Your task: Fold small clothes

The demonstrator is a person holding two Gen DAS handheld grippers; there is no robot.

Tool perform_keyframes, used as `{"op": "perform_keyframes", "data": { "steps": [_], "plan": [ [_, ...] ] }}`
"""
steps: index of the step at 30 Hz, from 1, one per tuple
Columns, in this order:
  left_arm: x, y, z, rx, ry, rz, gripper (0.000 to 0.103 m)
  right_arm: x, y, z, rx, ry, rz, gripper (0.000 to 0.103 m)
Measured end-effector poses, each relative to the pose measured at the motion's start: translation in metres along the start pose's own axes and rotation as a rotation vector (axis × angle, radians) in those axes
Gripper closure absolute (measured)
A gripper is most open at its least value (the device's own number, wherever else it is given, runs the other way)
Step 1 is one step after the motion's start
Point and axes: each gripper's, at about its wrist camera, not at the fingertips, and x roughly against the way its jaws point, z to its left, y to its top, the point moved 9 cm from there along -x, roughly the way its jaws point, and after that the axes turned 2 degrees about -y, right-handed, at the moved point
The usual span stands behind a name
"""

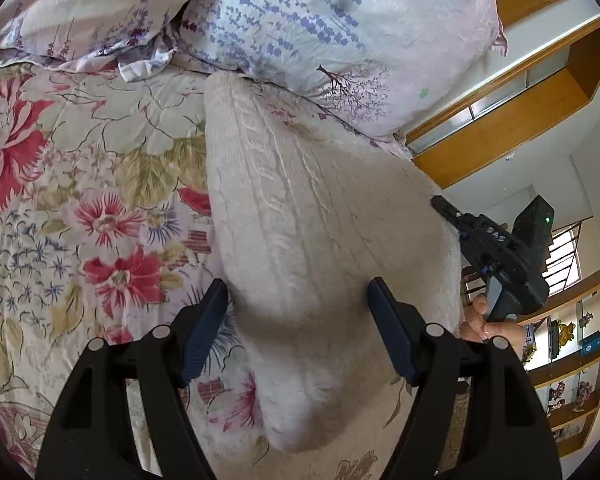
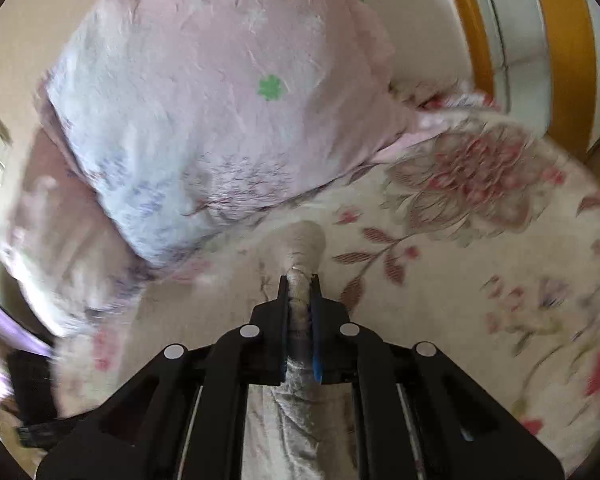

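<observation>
Right tongs clenched on knit garment edge; left tongs released, straddling it. Carry edge toward pillow, keep taut, align hems.

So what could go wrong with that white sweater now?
Only the right gripper holds the sweater, pinching a thin bunched bit, so it might slip out. The left gripper has its jaws wide open around the cloth without gripping, so that side could sag and spoil the fold. The pillow lies right against the sweater's far end, so a lifted edge might snag or land on it.
</observation>
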Motion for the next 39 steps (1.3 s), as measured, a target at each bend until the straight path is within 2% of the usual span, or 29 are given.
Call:
{"op": "perform_keyframes", "data": {
  "steps": [2,3,4,6,8,11,13,15,17,19,21,25,27,29,33,39],
  "plan": [
    [-0.003,0.001,0.0,0.002,-0.004,0.007,0.031,-0.02,-0.01,-0.013,0.011,-0.078,0.066,0.094],
    [-0.005,0.001,0.0,0.003,-0.001,0.008,0.031,-0.034,-0.019,-0.018,-0.004,-0.088,0.119,0.094],
    [-0.004,0.0,0.0,0.003,0.001,0.008,0.031,-0.036,-0.023,-0.021,-0.016,-0.085,0.132,0.093],
    [-0.004,0.0,0.0,-0.003,0.009,0.005,0.031,-0.025,-0.02,-0.02,-0.031,-0.074,0.116,0.091],
    [-0.002,-0.001,-0.001,-0.013,0.011,0.004,0.031,-0.009,-0.017,-0.02,-0.038,-0.069,0.096,0.08],
    [-0.001,-0.002,-0.002,-0.019,0.016,0.001,0.031,0.023,-0.019,-0.009,0.005,-0.036,0.021,0.073],
    [-0.003,-0.002,-0.001,-0.018,0.027,0.005,0.031,0.036,-0.03,0.005,0.05,0.016,0.021,0.071],
    [-0.007,-0.003,-0.001,-0.016,0.037,0.012,0.03,0.037,-0.039,0.017,0.087,0.045,0.043,0.063],
    [-0.008,-0.004,-0.001,-0.017,0.05,0.013,0.029,0.03,-0.053,0.027,0.15,0.029,0.086,0.052],
    [-0.008,-0.005,-0.002,-0.021,0.052,0.016,0.028,0.01,-0.072,0.025,0.207,-0.049,0.151,0.048],
    [-0.009,-0.006,-0.002,-0.022,0.055,0.021,0.028,0.006,-0.073,0.025,0.223,-0.045,0.109,0.042],
    [-0.009,-0.006,-0.004,-0.051,0.081,0.018,0.027,0.015,-0.063,0.013,0.096,0.083,0.15,0.041],
    [-0.01,-0.004,-0.007,-0.078,0.094,0.017,0.025,0.026,-0.056,0.008,0.029,0.135,0.138,0.04],
    [-0.012,-0.003,-0.008,-0.083,0.09,0.023,0.024,0.035,-0.043,-0.003,-0.042,0.16,0.101,0.024],
    [-0.018,0.0,-0.004,-0.066,0.079,0.04,0.024,0.026,-0.036,-0.019,-0.124,0.172,0.15,0.024],
    [-0.025,0.008,-0.007,-0.103,0.097,0.042,0.019,0.006,-0.035,-0.025,-0.231,0.268,0.235,0.024]
  ]
}}
